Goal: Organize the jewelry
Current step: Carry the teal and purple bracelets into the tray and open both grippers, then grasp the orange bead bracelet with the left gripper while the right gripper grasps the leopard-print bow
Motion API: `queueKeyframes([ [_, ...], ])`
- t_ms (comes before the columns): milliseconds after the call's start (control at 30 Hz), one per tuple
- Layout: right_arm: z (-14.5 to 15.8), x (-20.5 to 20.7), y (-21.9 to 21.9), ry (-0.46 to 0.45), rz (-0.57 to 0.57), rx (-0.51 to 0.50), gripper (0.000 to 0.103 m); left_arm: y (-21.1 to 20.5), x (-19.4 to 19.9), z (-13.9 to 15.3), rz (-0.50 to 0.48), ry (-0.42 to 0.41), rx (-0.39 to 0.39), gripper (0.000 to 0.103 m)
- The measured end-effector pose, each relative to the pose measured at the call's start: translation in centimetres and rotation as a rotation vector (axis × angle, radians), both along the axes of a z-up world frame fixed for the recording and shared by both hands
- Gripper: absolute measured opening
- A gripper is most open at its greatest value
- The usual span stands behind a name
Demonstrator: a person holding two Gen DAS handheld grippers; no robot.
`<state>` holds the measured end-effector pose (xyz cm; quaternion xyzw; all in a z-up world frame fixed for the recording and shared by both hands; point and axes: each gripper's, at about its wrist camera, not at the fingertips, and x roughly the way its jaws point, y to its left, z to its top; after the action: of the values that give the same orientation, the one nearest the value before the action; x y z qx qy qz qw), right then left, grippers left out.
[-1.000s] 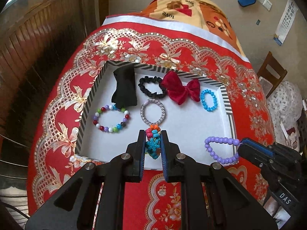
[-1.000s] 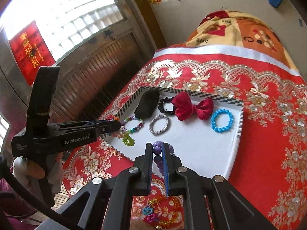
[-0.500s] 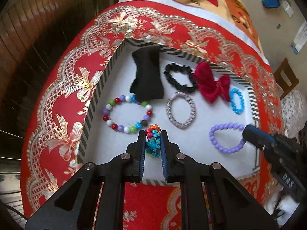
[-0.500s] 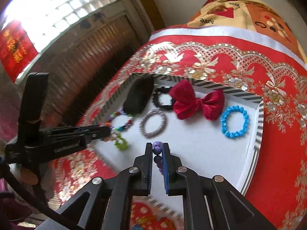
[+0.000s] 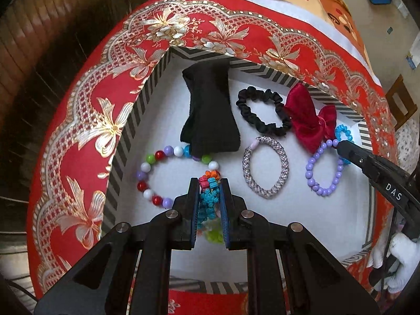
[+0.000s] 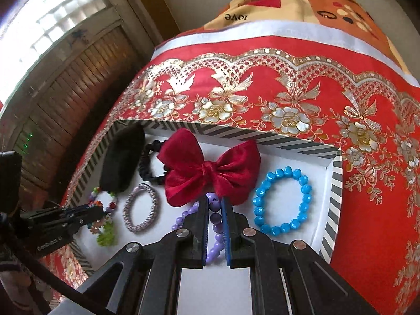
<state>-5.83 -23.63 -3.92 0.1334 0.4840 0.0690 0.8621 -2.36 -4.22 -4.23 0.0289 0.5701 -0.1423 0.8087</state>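
A white tray point(image 5: 302, 218) with a striped rim point(image 6: 333, 210) lies on a red and gold cloth. My left gripper point(image 5: 209, 183) is shut on a multicoloured flower-charm bracelet point(image 5: 208, 197) low over the tray's near left part, beside a coloured bead bracelet point(image 5: 157, 181). My right gripper point(image 6: 215, 202) is shut on a purple bead bracelet point(image 6: 218, 232), which hangs onto the tray floor point(image 6: 210, 283) in front of a red bow point(image 6: 210, 170). In the tray also lie a black cloth point(image 5: 210, 115), a black scrunchie point(image 5: 262, 113), a silver braided band point(image 5: 265, 170) and a blue bead bracelet point(image 6: 283, 199).
The red cloth point(image 6: 262, 92) covers a raised surface that drops off on the left toward a wooden slatted wall point(image 6: 65, 84). A patterned blanket point(image 6: 302, 5) lies beyond the cloth. A wooden chair point(image 5: 401, 102) stands at the far right. A white-gloved hand point(image 5: 393, 262) holds the right gripper.
Both grippers have come down and forward over the tray, each carrying its bracelet. The purple bracelet has moved from the tray's near right edge in toward the red bow.
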Motion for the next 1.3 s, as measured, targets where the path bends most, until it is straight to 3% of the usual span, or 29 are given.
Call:
queueKeyframes([
  [167, -0.8, 0.5, 0.2, 0.019, -0.004, -0.028, 0.008, -0.6, 0.1, -0.1, -0.020, -0.017, 0.010, 0.017],
  [200, -0.9, 0.6, 0.3, 0.021, 0.000, -0.036, 0.009, -0.7, 0.1, -0.1, -0.024, -0.019, 0.009, 0.023],
  [267, -1.0, 0.6, 0.5, 0.025, 0.011, -0.053, 0.017, -0.8, 0.1, 0.0, -0.030, -0.030, 0.005, 0.036],
  [300, -1.0, 0.6, 0.5, 0.025, 0.016, -0.058, 0.034, -0.9, 0.0, 0.1, -0.034, -0.034, 0.000, 0.041],
  [333, -0.9, 0.4, 0.5, 0.023, 0.016, -0.054, 0.041, -0.9, -0.1, 0.2, -0.038, -0.037, -0.005, 0.041],
  [500, -0.2, -0.7, 0.5, 0.004, 0.018, -0.019, 0.041, -1.0, -0.5, 0.9, -0.037, -0.057, -0.015, 0.049],
  [833, 3.4, -4.7, 0.8, -0.058, 0.013, -0.002, 0.041, -0.9, -3.3, 3.2, -0.054, -0.087, -0.039, 0.050],
  [967, 4.8, -7.3, 0.6, -0.075, 0.011, -0.010, 0.041, -0.8, -5.6, 4.4, -0.090, -0.088, -0.083, 0.057],
  [1300, 5.6, -15.9, -0.9, -0.056, -0.008, -0.039, 0.041, -2.3, -12.3, 4.2, -0.241, -0.012, -0.119, 0.058],
])
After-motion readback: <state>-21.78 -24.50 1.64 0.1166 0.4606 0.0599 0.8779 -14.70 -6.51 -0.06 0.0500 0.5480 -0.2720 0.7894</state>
